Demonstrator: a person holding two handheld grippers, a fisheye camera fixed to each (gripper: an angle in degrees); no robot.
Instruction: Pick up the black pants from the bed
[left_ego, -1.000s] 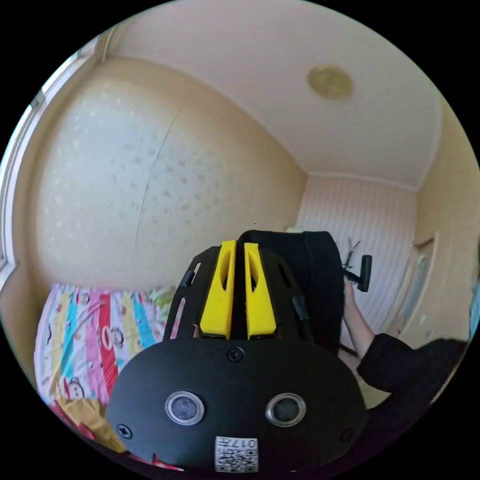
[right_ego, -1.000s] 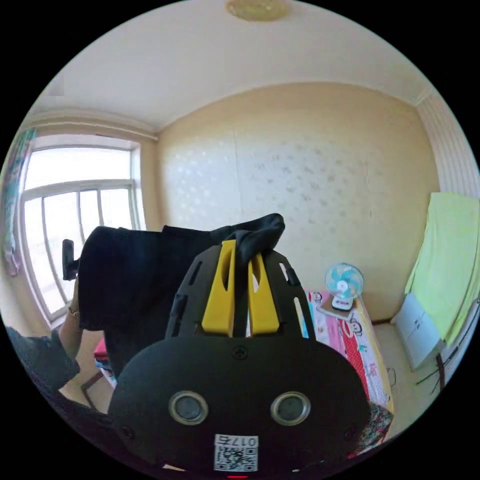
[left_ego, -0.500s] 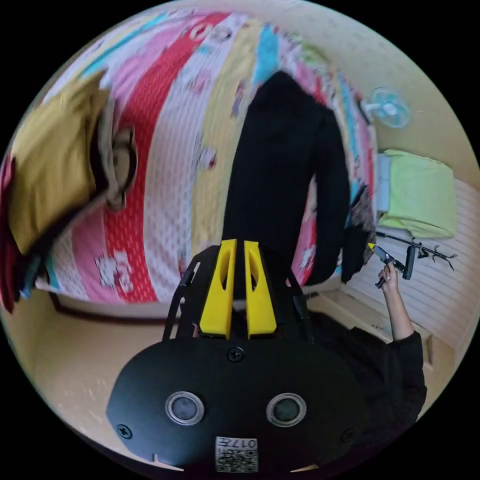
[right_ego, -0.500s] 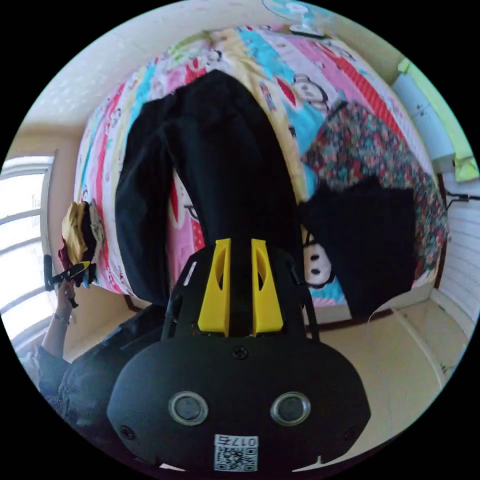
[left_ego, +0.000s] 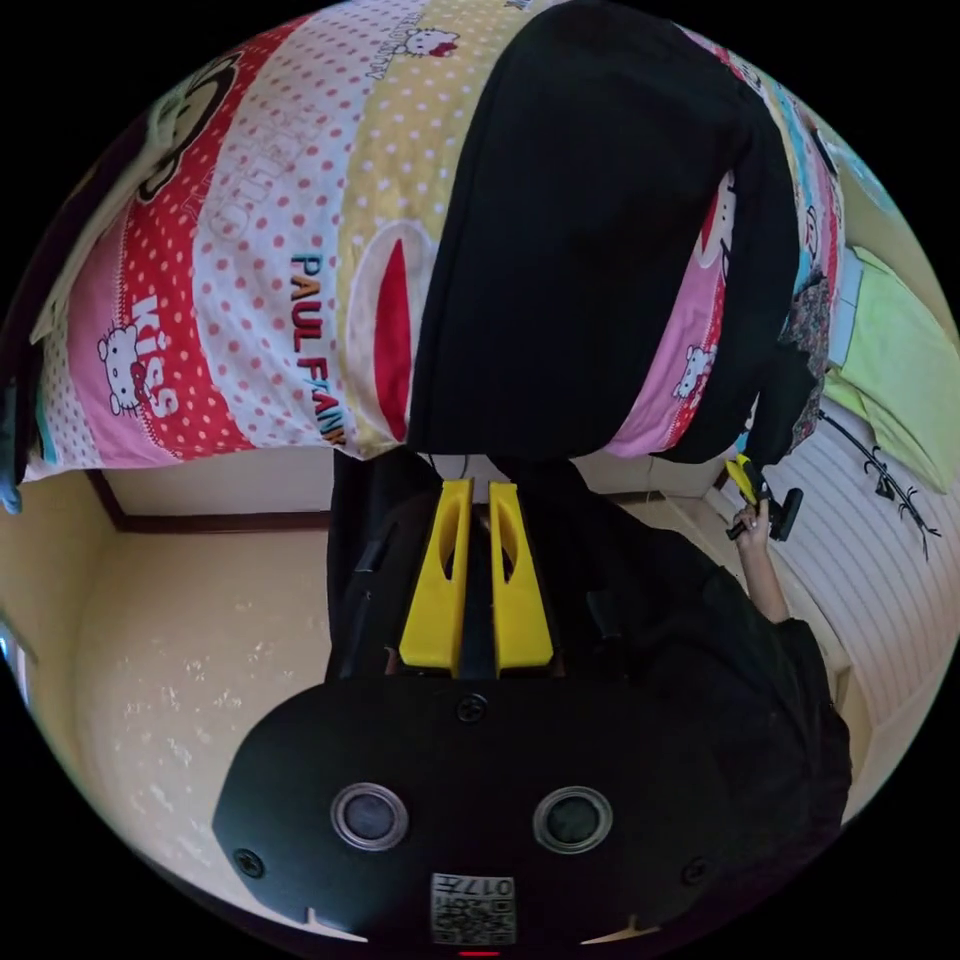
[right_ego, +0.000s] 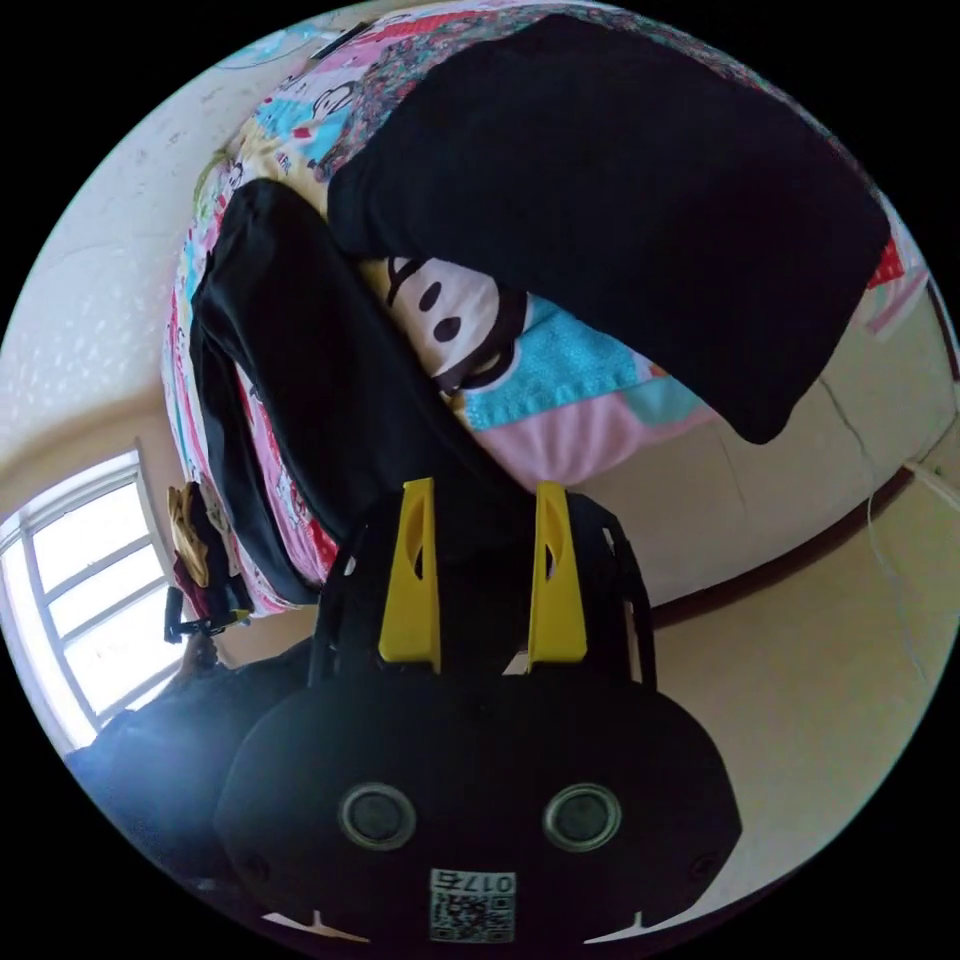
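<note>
My right tongs (right_ego: 483, 490) have spread apart since half a second ago; my left tongs (left_ego: 476, 488) stay nearly closed, grip unclear. Black pants (left_ego: 590, 230) lie along the bed (left_ego: 250, 300), hanging over its edge.

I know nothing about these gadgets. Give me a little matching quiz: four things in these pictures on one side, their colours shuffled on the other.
Things:
1. pants
2. left gripper fingers
3. hanging cloth
4. floor

Colours:
A. yellow
B. light green
C. black
D. cream

Pairs: 1-C, 2-A, 3-B, 4-D
</note>
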